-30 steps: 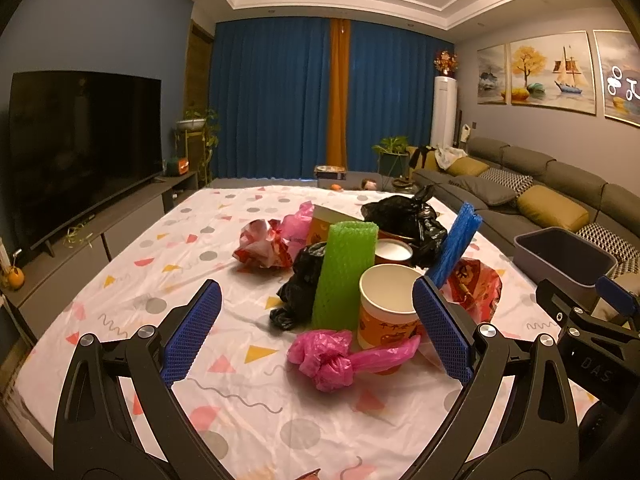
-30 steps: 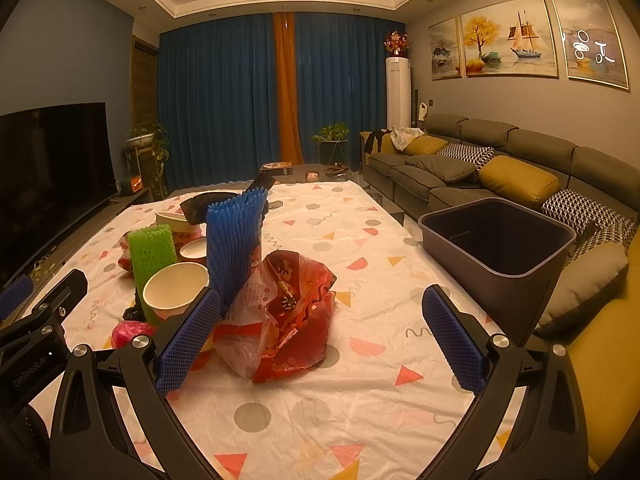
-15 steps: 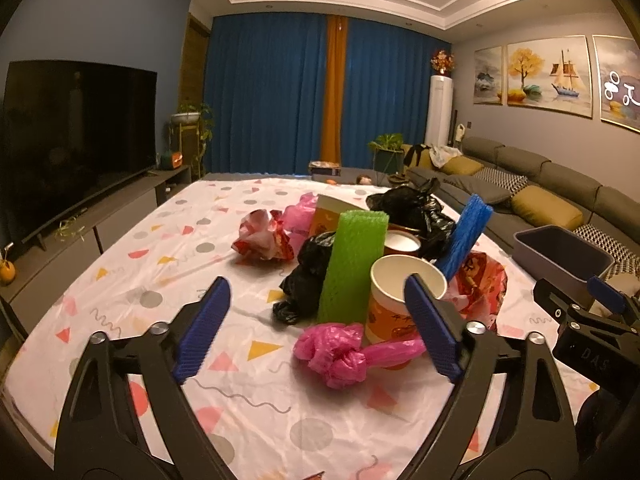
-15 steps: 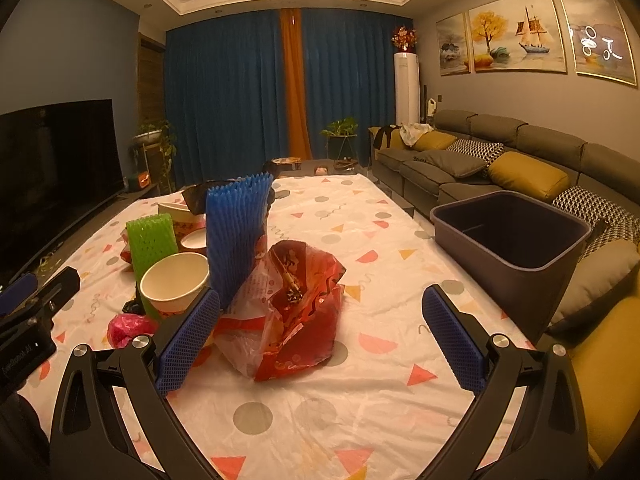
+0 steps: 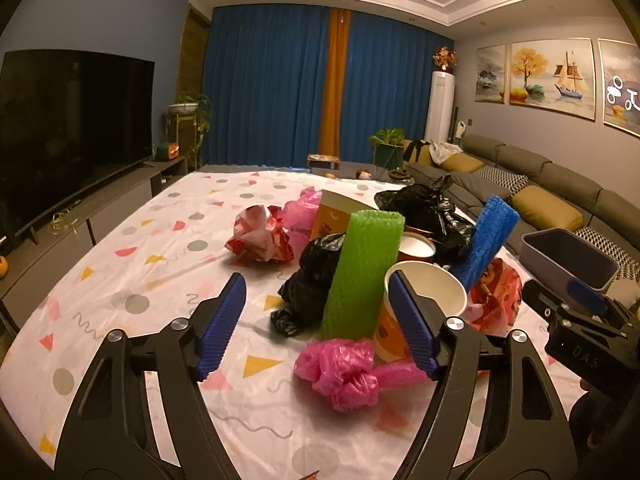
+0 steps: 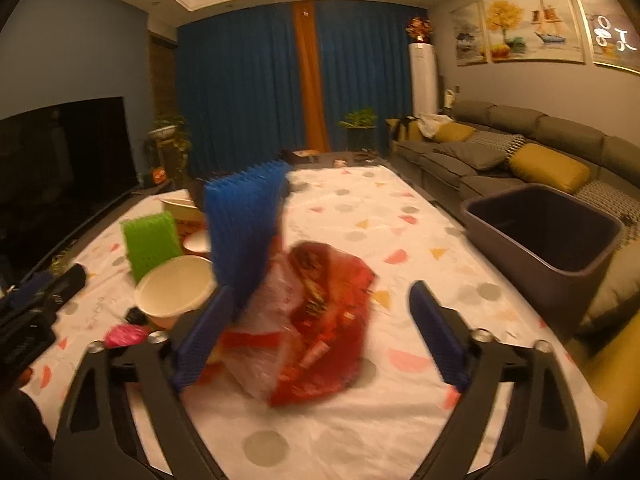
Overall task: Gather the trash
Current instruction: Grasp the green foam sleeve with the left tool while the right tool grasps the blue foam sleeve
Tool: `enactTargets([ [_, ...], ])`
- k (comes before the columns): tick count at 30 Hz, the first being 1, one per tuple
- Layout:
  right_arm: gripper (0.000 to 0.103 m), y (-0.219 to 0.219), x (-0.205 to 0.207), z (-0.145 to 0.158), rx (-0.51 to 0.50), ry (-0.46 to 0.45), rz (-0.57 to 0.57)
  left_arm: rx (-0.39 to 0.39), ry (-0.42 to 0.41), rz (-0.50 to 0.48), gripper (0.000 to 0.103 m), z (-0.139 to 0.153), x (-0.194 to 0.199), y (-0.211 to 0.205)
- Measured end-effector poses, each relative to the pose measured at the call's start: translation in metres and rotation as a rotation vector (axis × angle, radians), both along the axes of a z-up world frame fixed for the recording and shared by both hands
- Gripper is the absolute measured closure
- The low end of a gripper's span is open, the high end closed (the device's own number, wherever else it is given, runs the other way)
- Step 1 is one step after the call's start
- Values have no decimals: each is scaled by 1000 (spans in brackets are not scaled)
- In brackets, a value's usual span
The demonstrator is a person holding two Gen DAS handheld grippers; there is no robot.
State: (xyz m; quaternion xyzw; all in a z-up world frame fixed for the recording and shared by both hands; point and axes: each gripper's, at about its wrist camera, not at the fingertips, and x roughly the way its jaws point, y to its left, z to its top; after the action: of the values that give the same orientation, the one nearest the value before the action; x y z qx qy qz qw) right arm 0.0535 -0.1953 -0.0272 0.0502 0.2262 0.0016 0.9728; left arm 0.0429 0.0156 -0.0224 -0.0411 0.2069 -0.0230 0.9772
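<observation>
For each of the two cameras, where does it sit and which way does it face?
Left wrist: on the left gripper, low over the table, facing the trash pile and curtains; the right gripper shows.
Right wrist: on the right gripper, facing the red bag, with the bin to its right.
Shared: the green foam sleeve.

Confetti-cloth table [image 5: 160, 264], trash pile [image 5: 360, 264]

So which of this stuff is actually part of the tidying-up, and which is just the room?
Part of the job:
pink bag
paper cup
green foam sleeve
blue foam sleeve
red wrapper bag
black bags
grey bin

Just the room:
television
sofa
paintings
potted plant
</observation>
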Motion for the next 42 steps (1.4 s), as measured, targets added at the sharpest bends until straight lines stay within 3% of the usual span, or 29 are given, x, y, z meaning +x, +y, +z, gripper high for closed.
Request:
enactTargets([
  [8, 42, 27, 23, 19, 33, -30, 120, 6, -3, 3, 32, 2, 18, 3],
  [11, 58, 33, 32, 20, 11, -27, 133, 13, 1, -10, 32, 3, 28, 1],
  [14, 78, 32, 38, 15, 7, -10, 140, 13, 17, -45, 39, 1, 37, -4],
  [18, 89, 25, 38, 14, 14, -11, 133, -9, 48, -109, 51, -1, 56, -9],
  [20, 92, 26, 37, 15, 14, -20, 127, -44, 73, -149, 54, -3, 66, -9],
  [25, 94, 23, 31, 19, 5, -40, 121, -49, 98, -214, 79, -8, 77, -15],
  [28, 94, 22, 29, 21, 2, -47, 124, -51, 99, -241, 88, -8, 78, -18],
  [35, 94, 19, 19, 31, 1, -83, 130, -56, 60, -239, 93, 1, 68, -15],
  [42, 94, 12, 5, 48, -2, -136, 125, -61, -29, -198, 93, 38, 47, -2],
])
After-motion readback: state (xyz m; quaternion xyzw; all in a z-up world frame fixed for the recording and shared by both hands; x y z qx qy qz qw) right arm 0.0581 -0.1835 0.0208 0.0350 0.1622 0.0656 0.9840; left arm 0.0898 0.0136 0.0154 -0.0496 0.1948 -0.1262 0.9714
